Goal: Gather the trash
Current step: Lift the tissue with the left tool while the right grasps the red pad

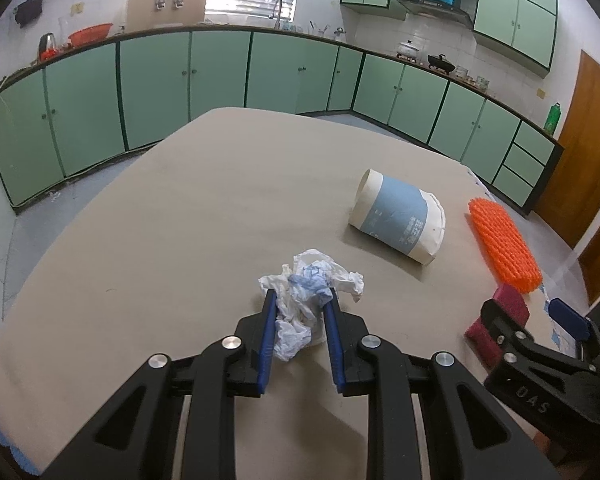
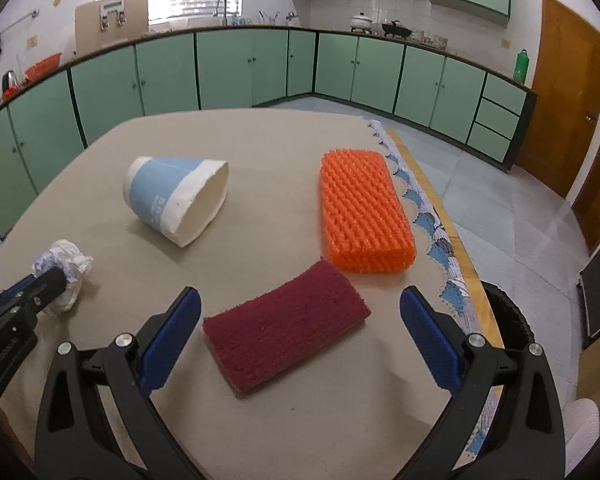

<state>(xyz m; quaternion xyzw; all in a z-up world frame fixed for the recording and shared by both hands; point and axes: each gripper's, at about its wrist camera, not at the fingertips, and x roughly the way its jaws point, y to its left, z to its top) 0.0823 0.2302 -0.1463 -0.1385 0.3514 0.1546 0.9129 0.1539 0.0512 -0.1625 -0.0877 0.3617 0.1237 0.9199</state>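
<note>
A: Nearest in, the left gripper (image 1: 300,300) is clamping its blue pads on the crumpled tissue wad (image 1: 312,284), which is sitting on the beige table (image 1: 160,220).

B: And the right gripper (image 2: 300,308) is hanging with jaws wide apart, the maroon scouring pad (image 2: 286,324) lying between them, untouched.

A: Beyond it at one o'clock, the orange mesh sponge (image 2: 364,212) is resting.

B: Further at eleven o'clock, the tipped paper cup (image 2: 176,198) is lying on its side.
</note>
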